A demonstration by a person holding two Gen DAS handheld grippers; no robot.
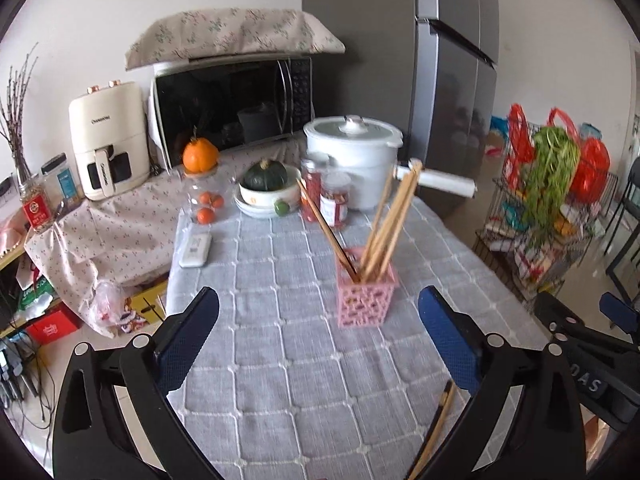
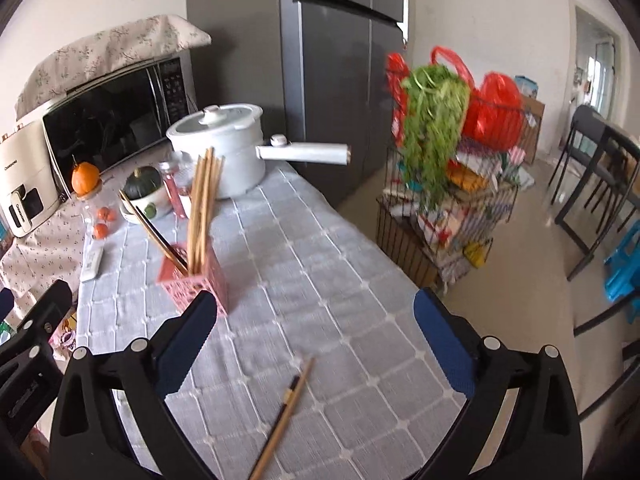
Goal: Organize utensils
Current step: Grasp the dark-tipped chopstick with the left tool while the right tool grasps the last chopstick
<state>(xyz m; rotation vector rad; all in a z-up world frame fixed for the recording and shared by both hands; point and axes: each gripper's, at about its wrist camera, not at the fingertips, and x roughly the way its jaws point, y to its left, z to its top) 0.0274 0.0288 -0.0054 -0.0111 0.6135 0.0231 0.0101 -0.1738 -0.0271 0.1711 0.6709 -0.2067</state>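
A pink perforated holder stands on the grey quilted tablecloth with several wooden chopsticks upright in it. It also shows in the right wrist view with its chopsticks. A loose pair of chopsticks lies on the cloth near the front edge, between my right gripper's fingers; in the left wrist view it is at lower right. My left gripper is open and empty, short of the holder. My right gripper is open and empty above the loose pair.
A white pot with a long handle, two red jars, a bowl with a green squash, oranges and a remote sit at the table's far end. A wire rack stands right of the table.
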